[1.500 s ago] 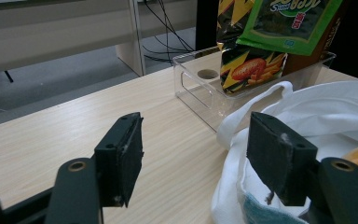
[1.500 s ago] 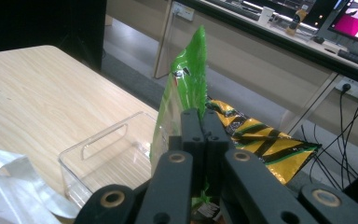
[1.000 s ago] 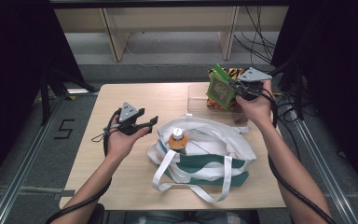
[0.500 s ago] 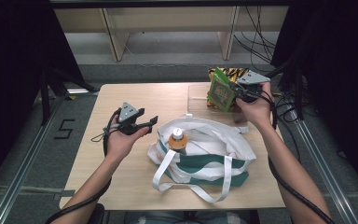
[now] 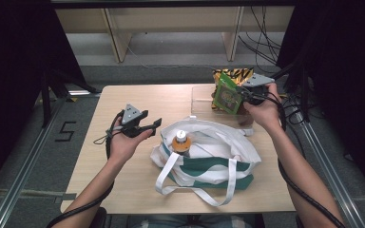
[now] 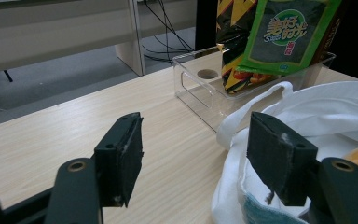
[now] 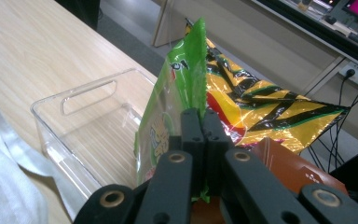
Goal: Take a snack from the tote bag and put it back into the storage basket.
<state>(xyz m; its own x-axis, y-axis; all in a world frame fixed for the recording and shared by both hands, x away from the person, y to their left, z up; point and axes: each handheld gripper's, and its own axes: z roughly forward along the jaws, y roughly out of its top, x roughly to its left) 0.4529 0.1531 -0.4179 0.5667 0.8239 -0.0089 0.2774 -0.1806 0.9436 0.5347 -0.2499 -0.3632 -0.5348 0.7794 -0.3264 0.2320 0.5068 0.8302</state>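
though clamped, green "sweet" packet [image 6: 289, 35]

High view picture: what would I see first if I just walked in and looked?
Probably the bright green snack bag, pinched in the right gripper above the clear plastic bin at the table's far right. A yellow and black striped bag stands in that bin behind it. Next, the big white and green tote bag in the middle, with an orange-capped bottle poking out, and the left gripper open beside it.
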